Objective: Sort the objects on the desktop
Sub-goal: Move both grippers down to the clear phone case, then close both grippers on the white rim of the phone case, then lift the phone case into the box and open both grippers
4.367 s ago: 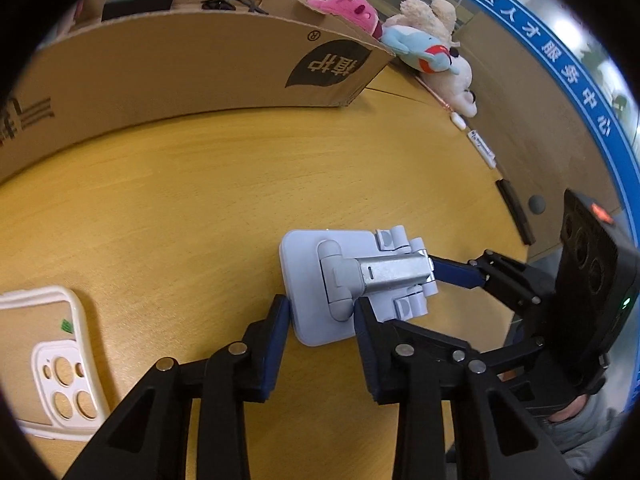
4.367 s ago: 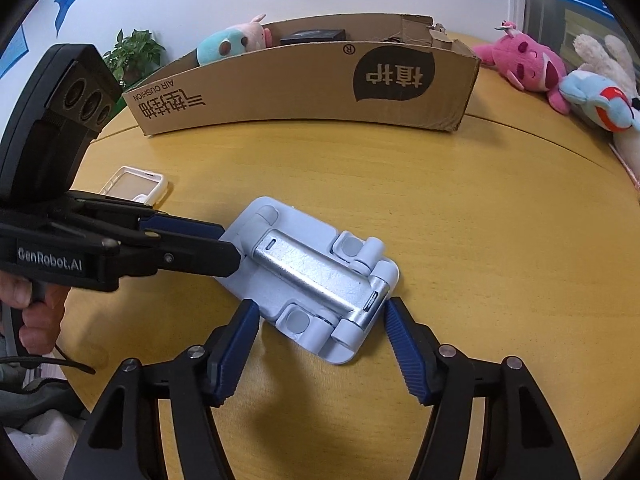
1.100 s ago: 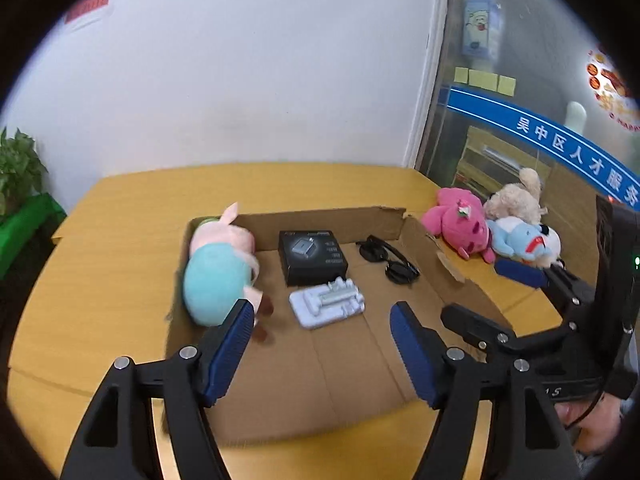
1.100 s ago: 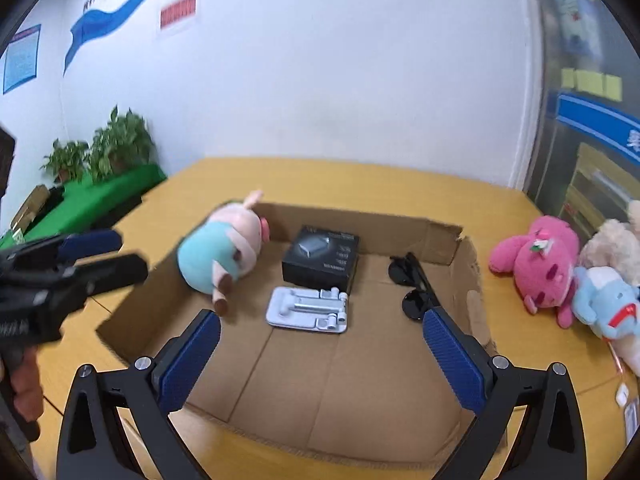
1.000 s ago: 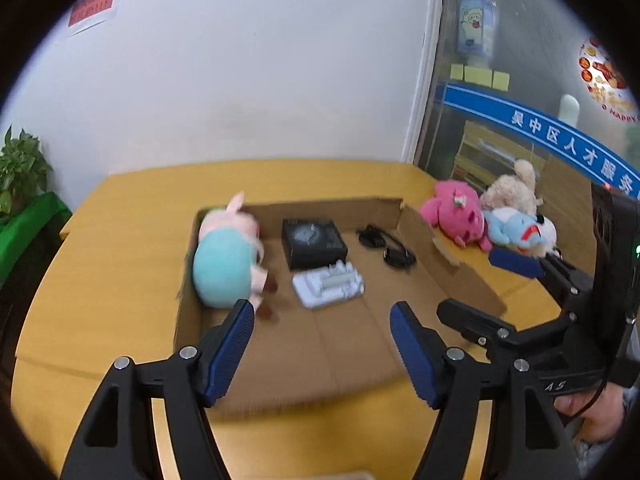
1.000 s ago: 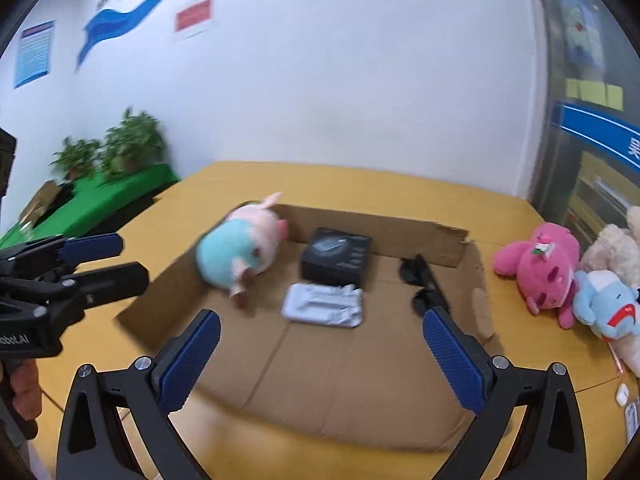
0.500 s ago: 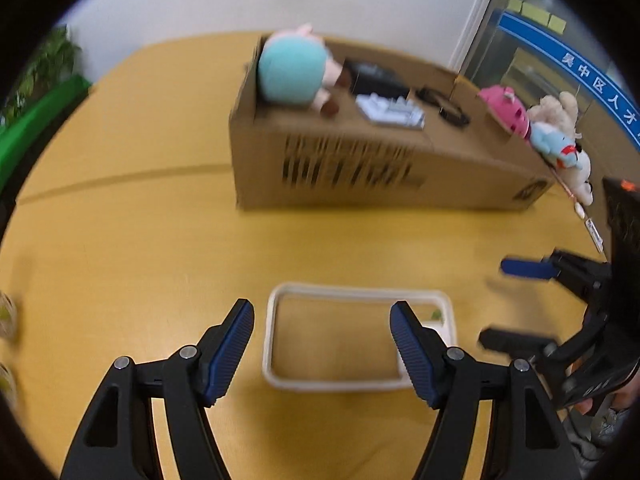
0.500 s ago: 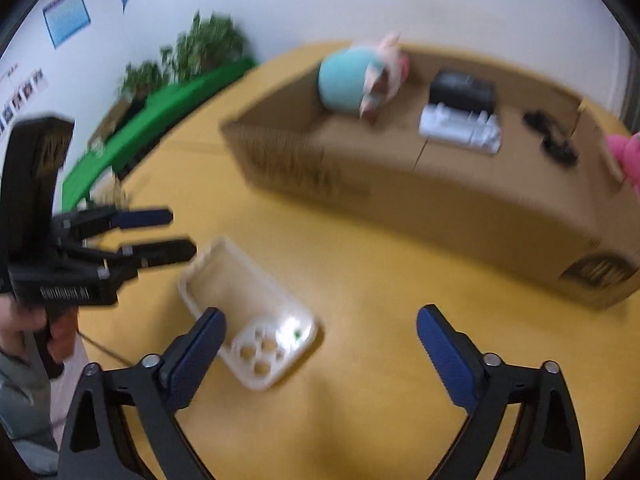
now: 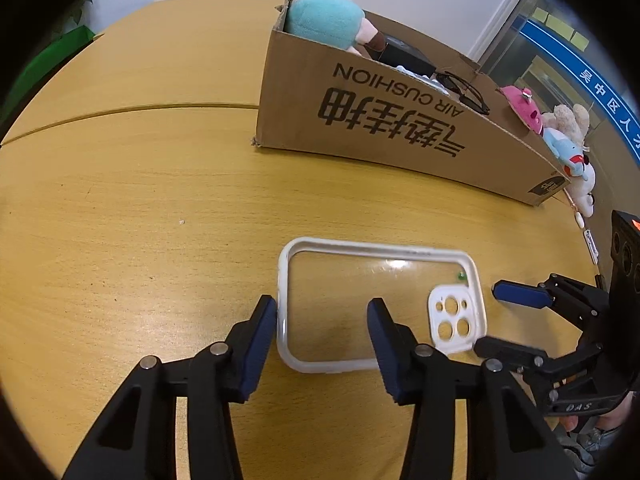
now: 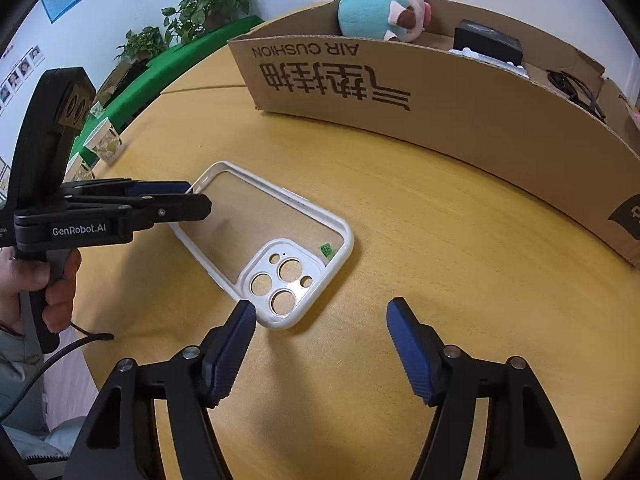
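Observation:
A clear phone case with a white rim lies flat on the wooden table; it also shows in the right wrist view. My left gripper is open, low over the table, its jaws astride the case's plain end. My right gripper is open, its left jaw just beside the case's camera-cutout corner. The cardboard box stands behind, also in the right wrist view, holding a teal and pink plush, a black box, a white phone stand and black glasses.
Pink, beige and blue plush toys lie on the table right of the box, with small white items near the edge. Paper cups and potted plants stand beyond the table's left edge.
Both grippers have come down from above the box to the phone case on the table. The left jaws now straddle its end; the right jaws sit at its camera corner.

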The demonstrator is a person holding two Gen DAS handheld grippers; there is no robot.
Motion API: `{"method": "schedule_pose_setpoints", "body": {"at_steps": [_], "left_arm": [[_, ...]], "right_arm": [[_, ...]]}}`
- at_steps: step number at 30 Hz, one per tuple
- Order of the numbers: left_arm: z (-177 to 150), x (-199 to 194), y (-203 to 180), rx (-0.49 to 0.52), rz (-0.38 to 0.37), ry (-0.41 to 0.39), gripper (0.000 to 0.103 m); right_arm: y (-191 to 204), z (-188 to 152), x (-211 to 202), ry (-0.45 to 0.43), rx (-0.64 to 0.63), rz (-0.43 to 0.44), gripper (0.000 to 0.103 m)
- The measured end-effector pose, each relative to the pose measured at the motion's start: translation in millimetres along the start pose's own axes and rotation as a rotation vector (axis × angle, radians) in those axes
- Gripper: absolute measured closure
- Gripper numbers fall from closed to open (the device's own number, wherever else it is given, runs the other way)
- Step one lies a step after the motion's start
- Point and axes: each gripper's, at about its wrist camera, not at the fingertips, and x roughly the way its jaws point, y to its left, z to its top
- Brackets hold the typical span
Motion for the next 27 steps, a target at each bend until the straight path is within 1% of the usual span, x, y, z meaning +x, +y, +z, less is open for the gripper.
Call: {"method": "schedule_pose_setpoints", "body": {"at_steps": [1, 2, 3, 4, 5, 10, 12, 14, 15, 19, 21, 23, 24, 27], "left_arm": [[0.9, 0.3, 0.1, 0.001, -0.002, 0.002, 0.069], [1.2, 1.5, -0.3, 0.001, -0.010, 0.008, 0.075], [1.1, 3.5, -1.4, -0.003, -0.026, 0.017, 0.087], [1.2, 6.1, -2.4, -0.007, -0.042, 0.025, 0.093], [1.1, 8.0, -4.9, -0.005, -0.055, 0.022, 0.093], [7.3, 15.0, -13.9, -0.008, -0.065, 0.023, 0.093], [10.4, 17.2, -16.3, -0.004, -0.058, 0.024, 0.093], [13.1, 18.7, -18.0, 0.000, -0.052, 0.027, 0.093], [14.4, 19.9, -18.1, -0.003, -0.054, 0.027, 0.093], [19.6, 23.4, -20.8, -0.005, -0.056, 0.032, 0.093], [20.4, 23.6, -21.7, -0.002, -0.055, 0.032, 0.093], [21.4, 24.1, -23.5, 0.002, -0.048, 0.029, 0.093], [21.7, 23.9, -23.7, 0.003, -0.045, 0.028, 0.093], [23.3, 24.5, -25.1, 0.008, -0.037, 0.027, 0.093]], "right_arm": [[-1.0, 0.6, -0.1, -0.005, 0.001, -0.004, 0.043], [-1.8, 1.5, -0.4, -0.008, -0.004, -0.021, 0.056], [-1.6, 3.1, 0.7, -0.009, -0.010, -0.035, 0.063], [-4.3, 3.3, -0.2, -0.008, -0.009, -0.042, 0.071], [-7.3, 3.5, -0.9, -0.008, -0.005, -0.035, 0.071], [-21.2, 5.1, -6.5, -0.015, 0.046, 0.000, 0.071], [-29.7, 7.9, -15.4, -0.043, 0.062, -0.023, 0.071], [-38.4, 11.7, -21.7, -0.063, 0.080, -0.049, 0.064], [-45.1, 14.1, -23.4, -0.070, 0.093, -0.058, 0.063], [-62.9, 25.5, -12.8, -0.049, 0.109, -0.088, 0.063], [-62.4, 27.8, -3.0, -0.025, 0.096, -0.091, 0.072], [-54.9, 27.2, -0.1, -0.027, 0.056, -0.118, 0.082], [-51.3, 27.3, 0.0, -0.027, 0.036, -0.125, 0.085], [-50.2, 27.3, 0.3, -0.034, 0.023, -0.128, 0.085]]}}
